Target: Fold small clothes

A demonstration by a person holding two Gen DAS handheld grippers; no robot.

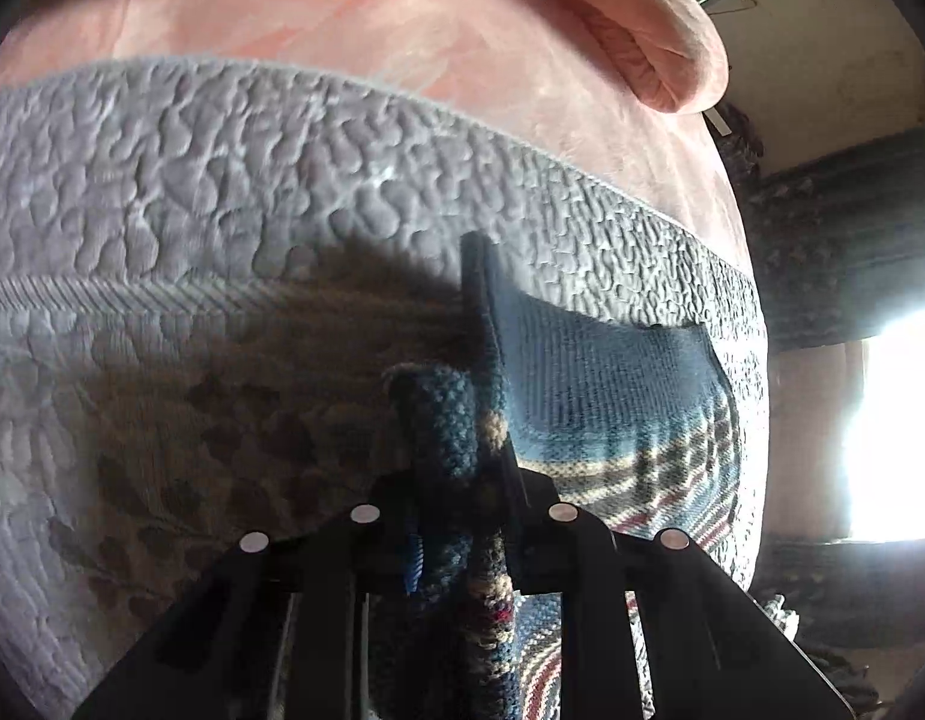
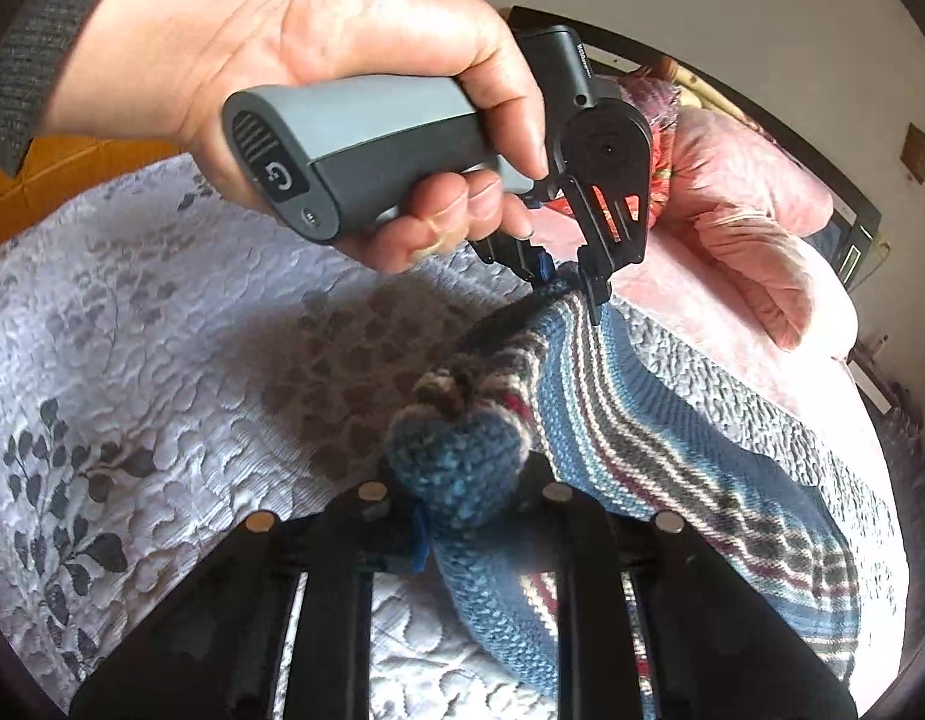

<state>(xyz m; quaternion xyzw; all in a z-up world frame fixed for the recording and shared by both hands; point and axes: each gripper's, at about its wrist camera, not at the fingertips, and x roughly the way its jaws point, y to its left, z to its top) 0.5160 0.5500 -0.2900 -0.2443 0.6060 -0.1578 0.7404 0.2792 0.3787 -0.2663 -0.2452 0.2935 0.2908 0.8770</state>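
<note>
Both grippers clamp the striped knit (image 2: 660, 438), lifting it above the grey quilt (image 2: 132, 360). The right gripper (image 2: 462, 498) pinches a bunched blue corner near the camera. The left gripper (image 2: 567, 285), held by a hand (image 2: 318, 72), nips the far edge, seen in its own view (image 1: 462, 438) closed on the fabric. The knit hangs taut between them, its right part draped on the quilt. A pink blanket (image 1: 354, 48) lies beyond.

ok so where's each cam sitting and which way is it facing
Left wrist: on the left tongs, looking along them across the grey quilt toward pink bedding; no hand shows.
Right wrist: on the right tongs, facing the left tongs and the hand holding them.
Shared: the striped knit garment, gripped by both, and the quilt.
</note>
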